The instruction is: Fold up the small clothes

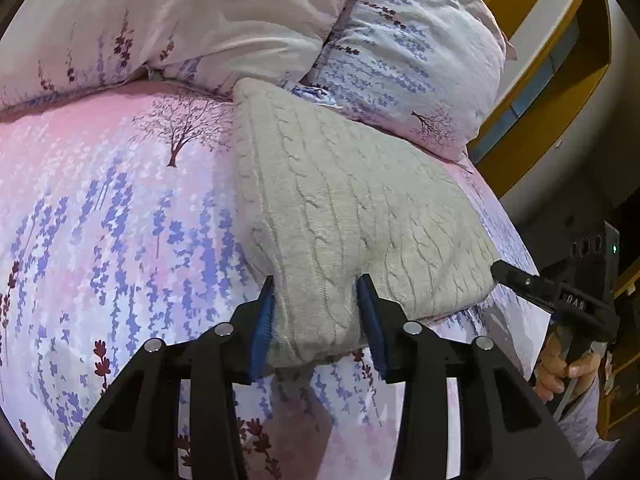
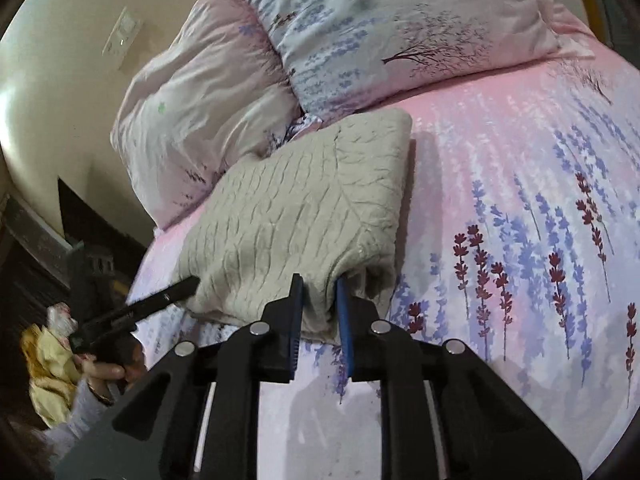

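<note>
Floral pink bedsheet (image 1: 100, 220), two matching pillows (image 2: 400, 20) (lavender print), cream wall (image 2: 60, 80), yellow wooden shelf (image 1: 560, 92).

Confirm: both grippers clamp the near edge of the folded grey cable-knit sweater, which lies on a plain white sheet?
Not quite: the bedsheet is pink with a purple lavender print, as the left wrist view shows. The rest holds: left gripper and right gripper both clamp the near edge of the folded grey cable-knit sweater.

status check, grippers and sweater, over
Left gripper and right gripper each shut on a near corner of the folded grey knit sweater. Sweater flat on bedsheet. Pillows behind, clear.
</note>
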Motion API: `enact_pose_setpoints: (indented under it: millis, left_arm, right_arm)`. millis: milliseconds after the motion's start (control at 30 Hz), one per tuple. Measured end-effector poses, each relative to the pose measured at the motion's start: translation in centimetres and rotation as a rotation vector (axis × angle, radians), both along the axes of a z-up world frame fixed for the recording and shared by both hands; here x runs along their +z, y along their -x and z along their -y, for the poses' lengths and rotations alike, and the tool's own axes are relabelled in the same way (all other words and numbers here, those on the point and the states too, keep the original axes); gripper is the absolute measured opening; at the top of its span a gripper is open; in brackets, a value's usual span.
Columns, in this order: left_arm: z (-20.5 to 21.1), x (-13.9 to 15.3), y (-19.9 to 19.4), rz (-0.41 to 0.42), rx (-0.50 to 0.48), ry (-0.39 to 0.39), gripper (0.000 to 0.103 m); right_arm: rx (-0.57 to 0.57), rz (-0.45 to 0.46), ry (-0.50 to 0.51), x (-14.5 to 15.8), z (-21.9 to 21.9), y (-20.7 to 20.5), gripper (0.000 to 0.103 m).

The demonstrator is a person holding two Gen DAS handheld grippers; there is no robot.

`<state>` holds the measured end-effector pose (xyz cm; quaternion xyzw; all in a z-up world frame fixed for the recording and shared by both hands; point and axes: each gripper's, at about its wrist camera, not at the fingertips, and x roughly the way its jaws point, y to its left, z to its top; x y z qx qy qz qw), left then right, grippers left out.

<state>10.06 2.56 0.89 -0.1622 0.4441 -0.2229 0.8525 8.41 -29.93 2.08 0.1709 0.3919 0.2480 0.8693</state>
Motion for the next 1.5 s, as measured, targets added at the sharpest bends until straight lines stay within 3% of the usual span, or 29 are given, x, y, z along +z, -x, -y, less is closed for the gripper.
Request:
enact_pose_setpoints:
  millis: [233,300,367,533,633,733,800,900,967,1067,1367,1500]
  left_arm:
    - [0.7,0.2,0.6,0.033,0.009,-0.089,0.037]
    - [0.6,0.4,0.6,0.034,0.014,-0.099,0.034]
    - [0.6,0.5,0.8,0.039,0.016,-0.110,0.030]
    - [0.7,0.9,1.4,0.046,0.022,-0.133,0.028]
    - [0.8,0.9,1.7,0.054,0.029,-0.150,0.028]
    - [0.8,1.1,1.9,0.068,0.030,-0.158,0.028]
    - [0.9,1.5,2.6,0.095,0.028,-0.196,0.030]
    - [1.6,1.9,3.5,0.133,0.036,-0.286,0.040]
    - [2.2,2.4,3.9,0.165,0.053,-0.359,0.054]
    - [2.7,3.0,4.4,0.207,0.070,-0.431,0.063]
    - [2.8,3.9,4.6,0.221,0.109,-0.474,0.069]
    - [1.9,6.2,4.8,0.279,0.165,-0.391,0.070]
  right_arm:
    - [0.084,-0.014,0.100,-0.9,-2.7,-0.4,0.022]
    - [0.068,-0.011,0.105,-1.0,-2.6,-0.4,0.010]
    - [0.039,-0.005,0.069,-0.8,-1.5,-0.2,0.008]
    - [0.007,0.009,0.103,-0.2,0.0,0.6,0.008]
    - [-0.006,-0.030,0.148,-1.1,-0.3,0.1,0.008]
    - [-0.011,-0.013,0.219,-1.0,-1.4,-0.1,0.012]
    - [-0.008,0.016,0.257,-0.6,-1.8,0.3,0.018]
    - [-0.034,0.045,0.271,-0.1,-1.4,0.9,0.038]
    - [-0.058,0.060,0.266,0.2,-0.8,1.2,0.039]
    - [-0.101,0.076,0.256,0.9,0.2,1.4,0.040]
    - [-0.126,0.138,0.288,2.2,-0.2,1.8,0.043]
    - [-0.115,0.173,0.298,2.6,-1.3,1.6,0.047]
